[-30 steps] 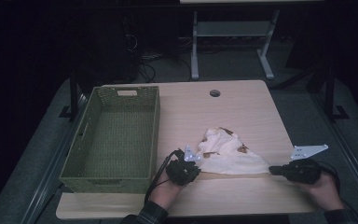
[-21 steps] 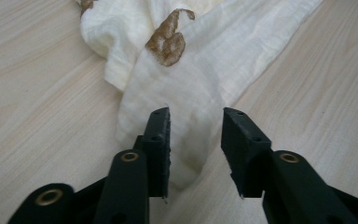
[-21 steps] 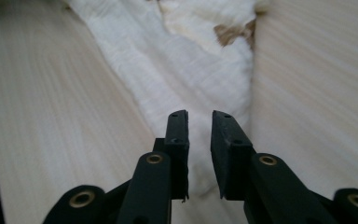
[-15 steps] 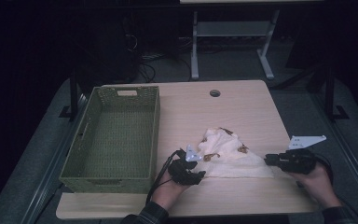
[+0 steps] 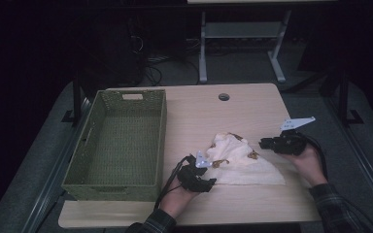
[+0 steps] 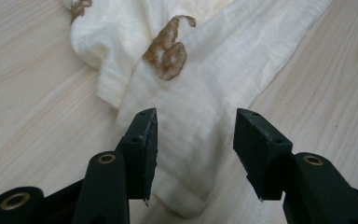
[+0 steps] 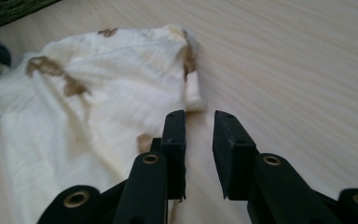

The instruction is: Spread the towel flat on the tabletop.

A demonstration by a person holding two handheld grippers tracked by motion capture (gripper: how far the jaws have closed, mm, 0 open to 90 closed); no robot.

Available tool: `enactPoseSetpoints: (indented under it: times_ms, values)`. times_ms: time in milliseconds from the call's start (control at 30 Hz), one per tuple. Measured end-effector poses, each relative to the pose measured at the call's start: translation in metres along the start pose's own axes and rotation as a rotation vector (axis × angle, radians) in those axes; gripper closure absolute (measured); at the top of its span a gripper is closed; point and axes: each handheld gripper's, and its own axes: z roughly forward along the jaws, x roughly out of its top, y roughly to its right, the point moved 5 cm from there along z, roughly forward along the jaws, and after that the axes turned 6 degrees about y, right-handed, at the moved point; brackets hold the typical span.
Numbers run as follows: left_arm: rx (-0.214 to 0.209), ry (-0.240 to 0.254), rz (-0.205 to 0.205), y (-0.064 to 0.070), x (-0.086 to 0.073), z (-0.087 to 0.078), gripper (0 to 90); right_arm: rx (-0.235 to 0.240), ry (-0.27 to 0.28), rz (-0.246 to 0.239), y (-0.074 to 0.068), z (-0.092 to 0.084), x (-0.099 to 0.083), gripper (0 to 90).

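A cream cloth with brown stains [image 5: 238, 162] lies spread on the wooden table [image 5: 209, 116]. My left gripper [image 5: 208, 180] rests at the cloth's near left corner. Its jaws have just been opening and stand apart, with the cloth's folded corner [image 6: 191, 154] lying on the table between them, not pressed. My right gripper [image 5: 263, 143] sits at the cloth's far right edge. Its jaws have just been opening and show a narrow gap over bare wood [image 7: 199, 128], with the cloth's edge [image 7: 193, 93] just ahead.
An empty green woven basket [image 5: 162, 141] stands on the table's left half, close to my left hand. A round cable hole [image 5: 224, 97] is near the far edge. Table legs and cables stand on the dark floor beyond.
My right gripper let go of the cloth's near right corner and moved away from me along its right edge. My left gripper stayed put and its jaws spread apart.
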Motion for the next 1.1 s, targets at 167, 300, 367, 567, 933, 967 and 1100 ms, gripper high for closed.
enactPoseSetpoints:
  times_ms: [167, 300, 367, 567, 933, 967, 1100]
  values:
    - [0.012, -0.008, 0.003, 0.001, -0.002, -0.001, 49.2, 0.022, -0.015, 0.014, 0.007, 0.023, 0.006, 73.8]
    - [0.024, -0.012, -0.001, 0.001, -0.005, -0.005, 49.2, 0.039, -0.03, 0.011, 0.007, 0.035, 0.008, 71.2]
    - [0.028, -0.006, 0.008, 0.001, -0.005, -0.005, 49.3, 0.05, -0.032, 0.014, 0.007, 0.04, 0.009, 69.9]
    - [0.028, -0.027, -0.001, 0.003, -0.006, -0.005, 72.5, 0.071, -0.054, 0.008, 0.008, 0.053, 0.011, 72.9]
    - [0.015, -0.096, -0.011, 0.005, -0.012, -0.003, 86.9, 0.034, -0.053, -0.013, 0.013, 0.048, 0.019, 88.8]
    - [0.013, -0.1, -0.012, 0.005, -0.012, -0.002, 87.1, 0.023, -0.05, -0.014, 0.016, 0.046, 0.021, 88.9]
    - [0.008, -0.109, -0.009, 0.005, -0.013, -0.003, 87.5, -0.026, -0.049, -0.008, 0.027, 0.038, 0.028, 89.1]
